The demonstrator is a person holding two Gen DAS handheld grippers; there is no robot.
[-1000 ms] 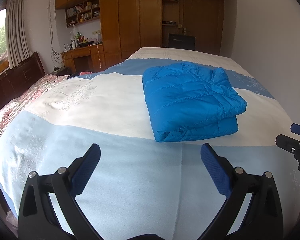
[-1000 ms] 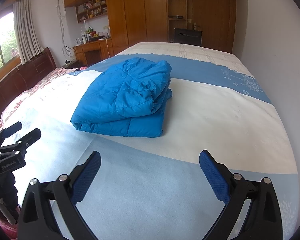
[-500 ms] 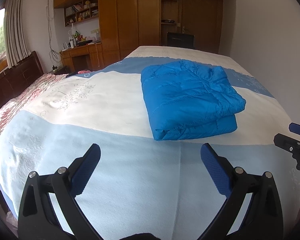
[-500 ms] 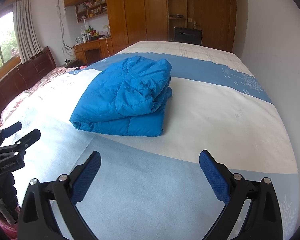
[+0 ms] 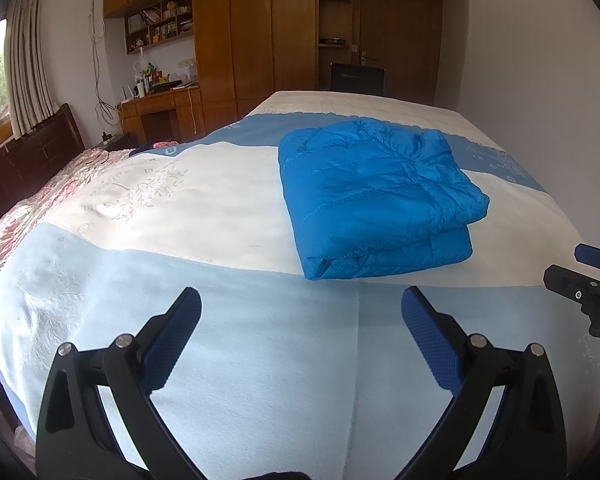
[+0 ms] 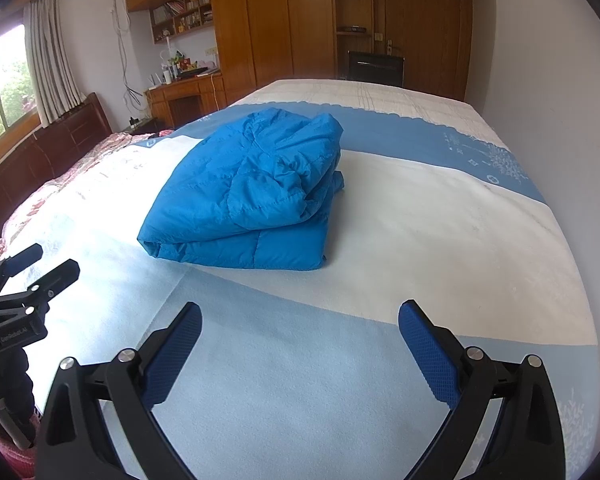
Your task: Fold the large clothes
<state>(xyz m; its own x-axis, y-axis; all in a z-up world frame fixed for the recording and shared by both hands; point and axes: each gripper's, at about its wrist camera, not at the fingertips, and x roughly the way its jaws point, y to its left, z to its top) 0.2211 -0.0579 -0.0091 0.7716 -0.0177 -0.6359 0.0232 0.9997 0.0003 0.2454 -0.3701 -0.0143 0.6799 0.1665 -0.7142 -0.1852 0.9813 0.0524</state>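
A blue quilted puffer jacket [image 5: 376, 196] lies folded into a thick rectangle on the bed, right of centre in the left wrist view and left of centre in the right wrist view [image 6: 252, 196]. My left gripper [image 5: 300, 316] is open and empty, held above the light blue blanket well short of the jacket. My right gripper [image 6: 300, 320] is open and empty too, also short of the jacket. The right gripper shows at the right edge of the left wrist view [image 5: 588, 284]; the left gripper shows at the left edge of the right wrist view [image 6: 24, 280].
The bed [image 5: 172, 208] has a white and blue blanket, with a pink floral cover [image 5: 40, 200] along its left side. A dark wooden headboard [image 5: 32, 156] stands at the left, a white wall [image 6: 552, 100] at the right. A wooden desk and wardrobes [image 5: 252, 40] stand behind.
Both grippers have stayed open and nearly still. The left wrist view has shifted slightly, so the jacket sits a touch higher in it.
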